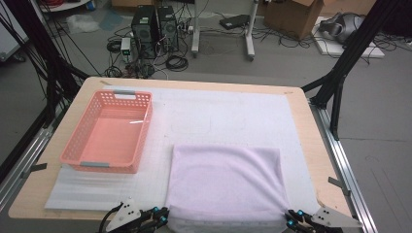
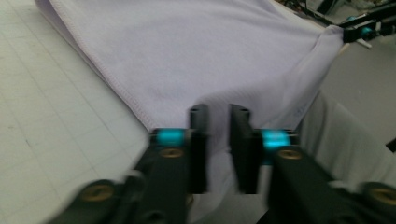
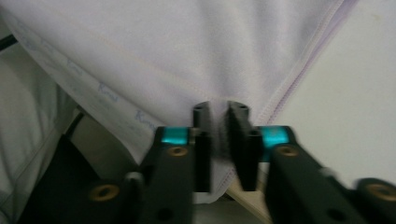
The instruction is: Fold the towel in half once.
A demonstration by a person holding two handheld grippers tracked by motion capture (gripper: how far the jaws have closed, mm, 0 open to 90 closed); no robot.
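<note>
At the table's near left corner, left gripper (image 1: 163, 217), jaws parted slightly around the near-left corner of the lavender towel (image 1: 226, 182), pads apparently off the cloth. Far left, empty pink basket (image 1: 87, 158). Towel spread flat at centre-front. At right, right gripper (image 1: 291, 219), likewise loosened around the near-right corner.

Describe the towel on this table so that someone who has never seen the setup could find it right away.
Start at the wooden table with its white mat. The towel lies flat on the near half, right of the pink basket, its near edge at the table's front. It is the only soft cloth there, pale lilac with a stitched hem.
</note>
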